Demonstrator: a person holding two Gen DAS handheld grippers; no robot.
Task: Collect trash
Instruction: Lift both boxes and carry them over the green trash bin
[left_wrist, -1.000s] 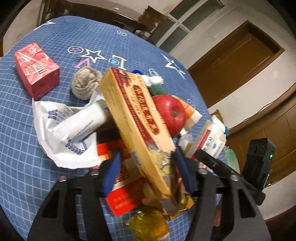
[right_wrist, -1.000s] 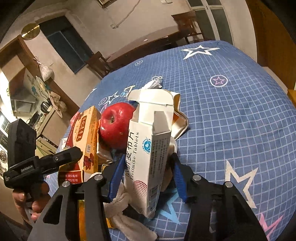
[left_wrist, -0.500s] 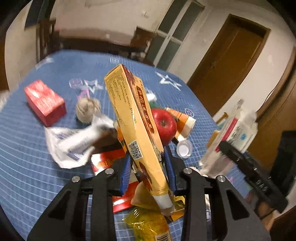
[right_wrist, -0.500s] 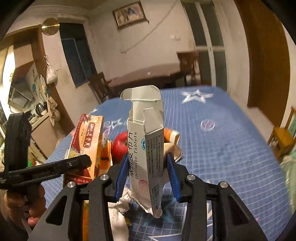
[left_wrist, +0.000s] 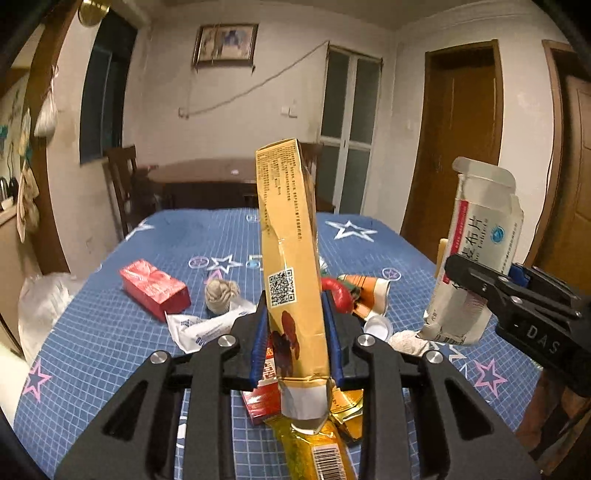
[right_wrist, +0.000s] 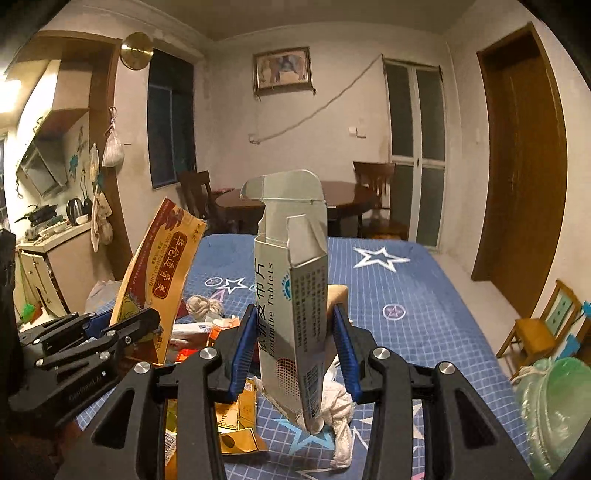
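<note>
Left wrist view: left gripper (left_wrist: 295, 343) jaws clamp the yellow carton (left_wrist: 291, 266) upright, lifted off the blue desk (left_wrist: 110, 332). Right gripper (right_wrist: 293, 354) jaws pinch the white tablet box (right_wrist: 291, 314), also raised above the clutter.

Left gripper (left_wrist: 295, 338) clamps yellow box (left_wrist: 291, 266) upright above table (left_wrist: 110, 332).

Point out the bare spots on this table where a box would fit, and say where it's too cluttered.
Bare cloth: the far end of the table beyond the red box, and the right side around the white star. Crowded: the near middle, around the apple, the paper cup and the white wrapper.
</note>
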